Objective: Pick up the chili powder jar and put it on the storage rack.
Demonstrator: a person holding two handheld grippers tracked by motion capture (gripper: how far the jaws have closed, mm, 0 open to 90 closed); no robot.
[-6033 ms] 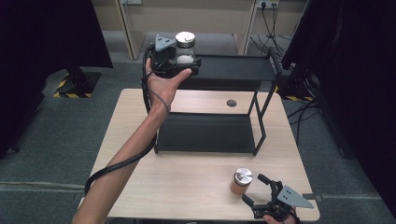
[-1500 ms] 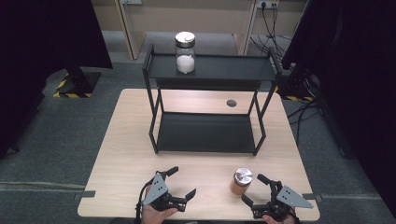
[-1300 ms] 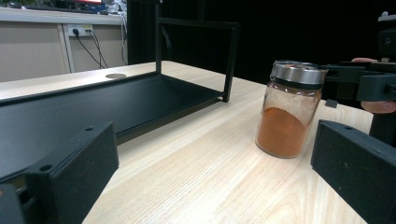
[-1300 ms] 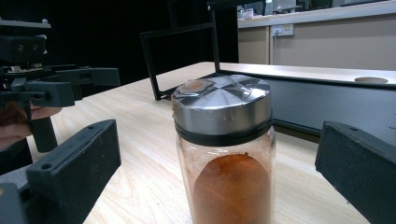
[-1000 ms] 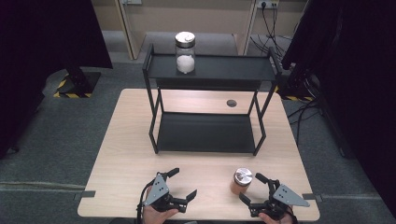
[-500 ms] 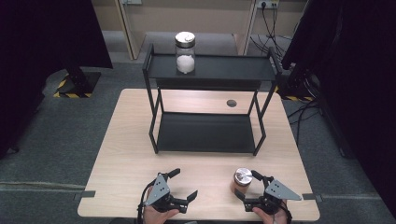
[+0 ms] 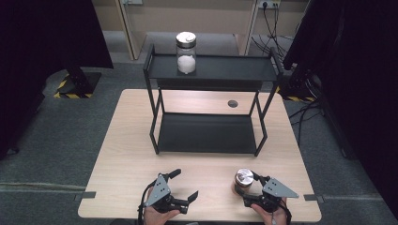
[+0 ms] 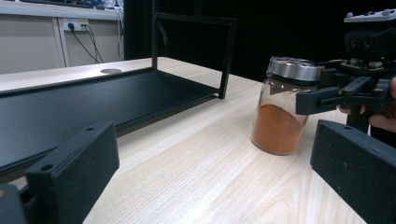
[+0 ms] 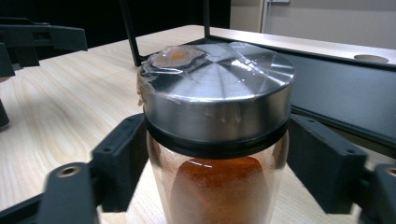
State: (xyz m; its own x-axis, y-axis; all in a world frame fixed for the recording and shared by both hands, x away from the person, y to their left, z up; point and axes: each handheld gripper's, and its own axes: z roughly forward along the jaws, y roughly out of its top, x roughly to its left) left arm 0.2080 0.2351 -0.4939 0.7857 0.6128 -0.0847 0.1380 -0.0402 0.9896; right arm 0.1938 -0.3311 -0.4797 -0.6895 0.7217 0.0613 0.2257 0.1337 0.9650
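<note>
Upright orange-powder jar point(image 9: 217, 140), steel-lidded

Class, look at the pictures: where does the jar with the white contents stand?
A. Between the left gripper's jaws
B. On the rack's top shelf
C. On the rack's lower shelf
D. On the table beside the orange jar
B: in the high view the white-filled jar stands upright on the black rack's top shelf.

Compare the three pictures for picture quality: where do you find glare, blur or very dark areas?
High view: even light on the table, near-black curtains at both sides. Left gripper view: its own fingers are soft and blurred up close, while the orange spice jar is sharper. Right gripper view: bright glare streaks on the jar's steel lid; the shelf behind is slightly soft.
</note>
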